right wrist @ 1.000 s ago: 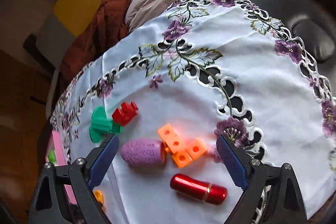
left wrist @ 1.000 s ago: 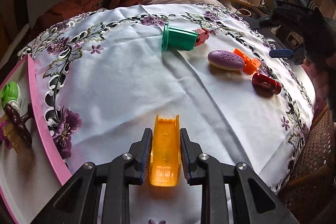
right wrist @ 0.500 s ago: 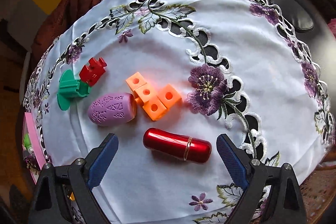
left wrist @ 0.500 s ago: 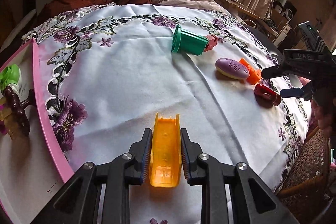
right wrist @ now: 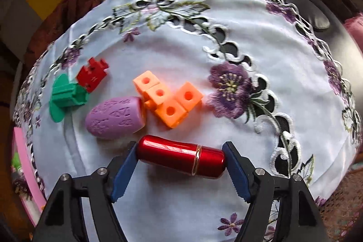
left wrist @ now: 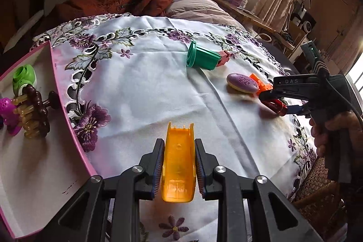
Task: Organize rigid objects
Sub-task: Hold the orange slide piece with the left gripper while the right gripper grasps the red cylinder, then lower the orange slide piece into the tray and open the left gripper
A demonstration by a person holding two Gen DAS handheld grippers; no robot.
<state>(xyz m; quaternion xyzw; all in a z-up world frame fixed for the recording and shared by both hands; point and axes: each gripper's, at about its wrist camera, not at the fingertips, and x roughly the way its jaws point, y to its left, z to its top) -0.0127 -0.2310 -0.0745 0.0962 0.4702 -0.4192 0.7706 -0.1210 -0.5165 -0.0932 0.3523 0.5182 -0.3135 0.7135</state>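
Observation:
My left gripper (left wrist: 179, 165) is shut on a yellow-orange plastic chute piece (left wrist: 179, 151), held just above the white embroidered cloth beside the pink tray (left wrist: 68, 119). A shiny red tube (right wrist: 177, 154) lies on the cloth between the jaws of my right gripper (right wrist: 180, 151). Those jaws are closing, and their tips touch both ends of the tube. In the left wrist view, a hand holds the right gripper (left wrist: 278, 103) over the red tube (left wrist: 275, 106) at the table's right side.
Behind the tube lie a purple egg shape (right wrist: 115, 116), joined orange cubes (right wrist: 168, 99), a green flanged piece (right wrist: 65, 96) and a red block (right wrist: 91, 75). The tray holds a green toy (left wrist: 23, 78) and a brown knobbed piece (left wrist: 38, 110). The table edge and a wicker chair (left wrist: 317, 185) are at right.
The right gripper came down over the red tube and its jaws narrowed from wide apart to the tube's ends. The left gripper shifted a little with the chute piece still held.

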